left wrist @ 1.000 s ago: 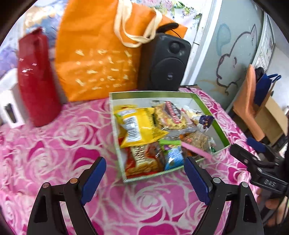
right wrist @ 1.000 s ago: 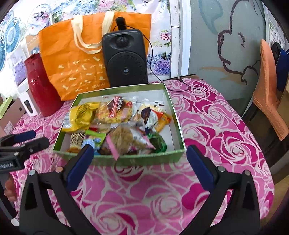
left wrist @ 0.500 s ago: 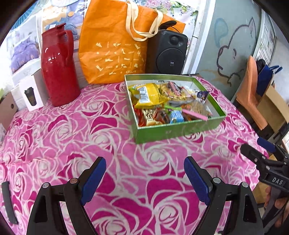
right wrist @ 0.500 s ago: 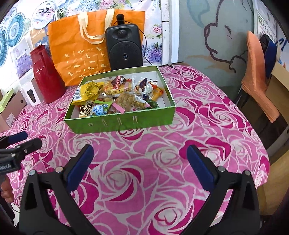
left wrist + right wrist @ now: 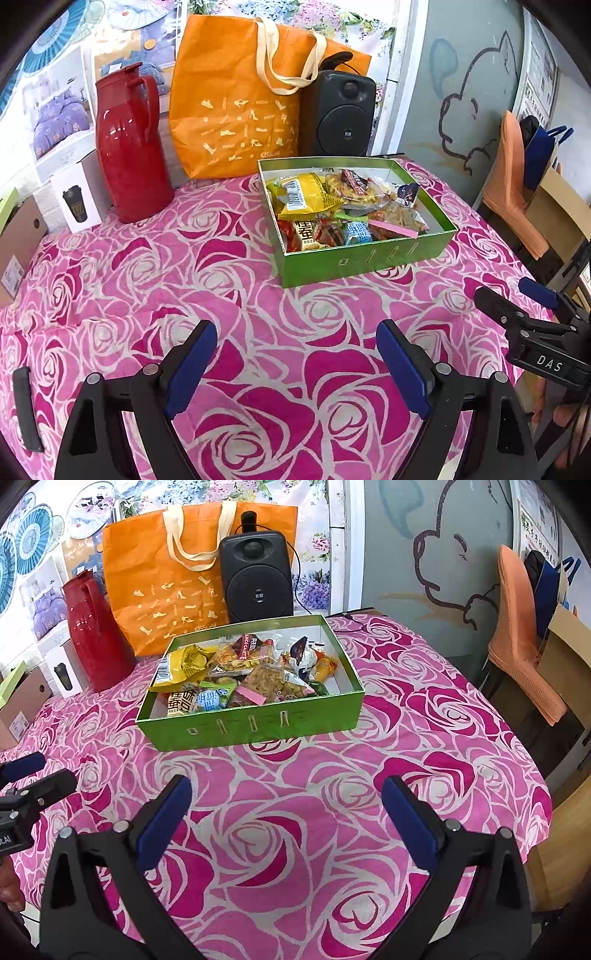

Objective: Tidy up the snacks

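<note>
The table (image 5: pixel 424 716) under its rose cloth carries a green box (image 5: pixel 251 723) near the far edge, its snacks (image 5: pixel 258 675) gathered inside, so the sorting looks finished. The left tongs (image 5: pixel 295 365) and right tongs (image 5: pixel 288 812) hover near the front edge, both wide open and empty.

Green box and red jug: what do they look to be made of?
Green box: likely cardboard with a satin printed finish, given its thin straight walls and white inside. Red jug: probably glossy plastic, or lacquered metal, given its sharp bright highlights.
</note>
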Tool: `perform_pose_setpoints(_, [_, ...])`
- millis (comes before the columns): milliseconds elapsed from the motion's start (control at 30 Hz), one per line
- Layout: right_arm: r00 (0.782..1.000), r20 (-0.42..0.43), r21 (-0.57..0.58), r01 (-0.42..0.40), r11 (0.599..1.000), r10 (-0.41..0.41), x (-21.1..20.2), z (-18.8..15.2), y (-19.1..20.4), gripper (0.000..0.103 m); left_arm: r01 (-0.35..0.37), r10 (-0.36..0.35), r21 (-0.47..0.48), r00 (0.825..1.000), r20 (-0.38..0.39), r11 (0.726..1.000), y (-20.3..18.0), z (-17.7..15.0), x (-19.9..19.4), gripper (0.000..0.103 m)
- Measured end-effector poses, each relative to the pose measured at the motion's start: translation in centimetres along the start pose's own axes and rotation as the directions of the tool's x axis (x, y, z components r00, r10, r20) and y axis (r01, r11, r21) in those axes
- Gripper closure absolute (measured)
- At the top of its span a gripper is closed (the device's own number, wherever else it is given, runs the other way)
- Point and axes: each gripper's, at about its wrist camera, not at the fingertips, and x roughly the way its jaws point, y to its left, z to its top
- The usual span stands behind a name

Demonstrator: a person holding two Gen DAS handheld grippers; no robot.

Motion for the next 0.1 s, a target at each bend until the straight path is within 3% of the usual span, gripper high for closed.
perform_pose_setpoints(100, [1.0,0.0,0.0,0.0,1.0,0.0,0.04,0.04,-0.02,0.001,-0.007,0.007,0.003,1.0,0.005,1.0,-0.14,-0.08,-0.27,0.013])
